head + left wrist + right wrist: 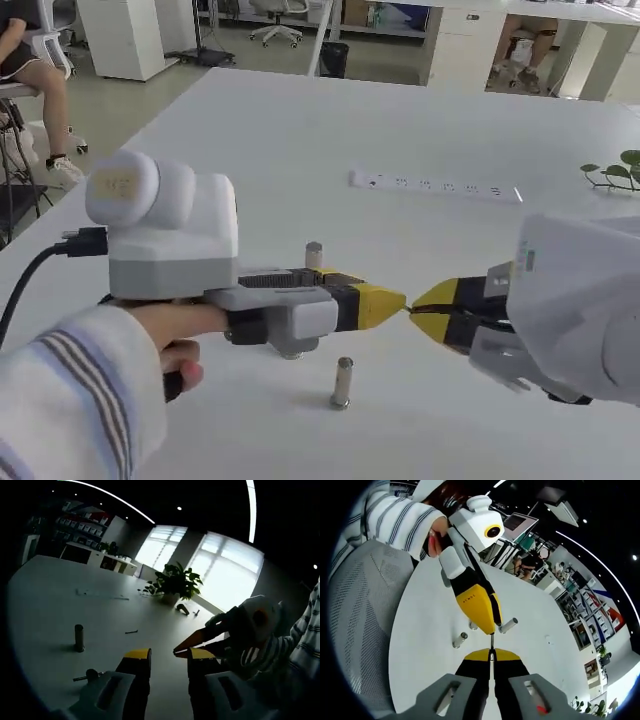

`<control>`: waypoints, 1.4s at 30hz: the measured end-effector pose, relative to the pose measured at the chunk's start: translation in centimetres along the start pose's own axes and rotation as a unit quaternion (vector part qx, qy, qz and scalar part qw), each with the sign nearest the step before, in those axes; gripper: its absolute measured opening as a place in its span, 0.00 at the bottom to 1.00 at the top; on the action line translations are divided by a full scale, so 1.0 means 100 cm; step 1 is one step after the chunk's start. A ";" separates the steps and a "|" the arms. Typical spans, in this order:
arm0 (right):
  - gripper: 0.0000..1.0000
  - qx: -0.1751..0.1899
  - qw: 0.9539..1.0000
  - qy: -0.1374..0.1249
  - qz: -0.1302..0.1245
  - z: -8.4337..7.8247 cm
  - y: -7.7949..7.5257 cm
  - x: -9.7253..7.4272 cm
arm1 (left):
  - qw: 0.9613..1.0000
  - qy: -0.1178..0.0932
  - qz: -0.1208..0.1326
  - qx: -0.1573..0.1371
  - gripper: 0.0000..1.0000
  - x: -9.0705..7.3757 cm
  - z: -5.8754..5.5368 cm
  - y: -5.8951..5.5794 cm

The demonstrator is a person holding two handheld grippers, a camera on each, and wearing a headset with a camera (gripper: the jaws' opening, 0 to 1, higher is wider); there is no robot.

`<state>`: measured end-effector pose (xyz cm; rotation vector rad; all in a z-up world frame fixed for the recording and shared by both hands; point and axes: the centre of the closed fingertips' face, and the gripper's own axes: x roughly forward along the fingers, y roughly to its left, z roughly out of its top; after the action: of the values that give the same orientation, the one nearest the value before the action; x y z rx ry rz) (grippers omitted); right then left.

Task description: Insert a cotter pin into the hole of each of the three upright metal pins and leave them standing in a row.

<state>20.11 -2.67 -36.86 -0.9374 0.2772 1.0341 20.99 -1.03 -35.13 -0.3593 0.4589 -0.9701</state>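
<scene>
Left tongs [398, 302], right tongs [420, 306]: yellow tips, black shanks, grey-white housings. Black cable [28, 278] on left. Sleeve [70, 400] white, striped.

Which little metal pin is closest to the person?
The short silver metal pin standing in the open; one other pin stands behind the left gripper, the third pin beneath it.

We are seeing soft, even light on the white table [300, 130] in the head view; windows [225, 575] are glaring in the left gripper view, darkening its foreground; both gripper views are bending at the edges.
</scene>
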 end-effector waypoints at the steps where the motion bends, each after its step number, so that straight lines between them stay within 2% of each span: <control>1: 0.00 -0.002 1.000 0.000 -0.002 0.001 0.000 0.000 | 1.000 0.001 -0.003 -0.002 0.23 0.001 0.000 -0.001; 6: 0.00 -0.011 1.000 0.000 -0.012 0.004 -0.003 -0.001 | 1.000 0.007 -0.008 -0.012 0.17 0.004 -0.002 -0.002; 18: 0.00 -0.020 1.000 -0.004 -0.013 0.010 -0.002 0.000 | 0.999 0.016 -0.012 -0.032 0.04 0.007 -0.006 -0.002; 25: 0.00 -0.027 1.000 -0.001 -0.009 0.009 0.000 0.001 | 0.998 0.028 -0.018 -0.053 0.01 0.007 -0.011 -0.003; 36: 0.00 -0.032 0.999 -0.005 -0.007 0.013 0.002 0.001 | 0.996 0.027 -0.024 -0.075 0.00 0.004 -0.010 -0.004; 40: 0.00 -0.037 0.999 -0.005 -0.007 0.013 0.002 0.001 | 0.994 0.029 -0.022 -0.099 0.00 0.004 -0.011 -0.004; 42: 0.00 -0.037 0.999 -0.005 -0.005 0.013 0.003 0.002 | 0.995 0.030 -0.021 -0.093 0.00 0.004 -0.012 -0.004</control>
<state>19.65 -1.47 -36.36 -0.9999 0.2266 1.0453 20.29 -1.66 -36.03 -0.5097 0.6011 -0.9847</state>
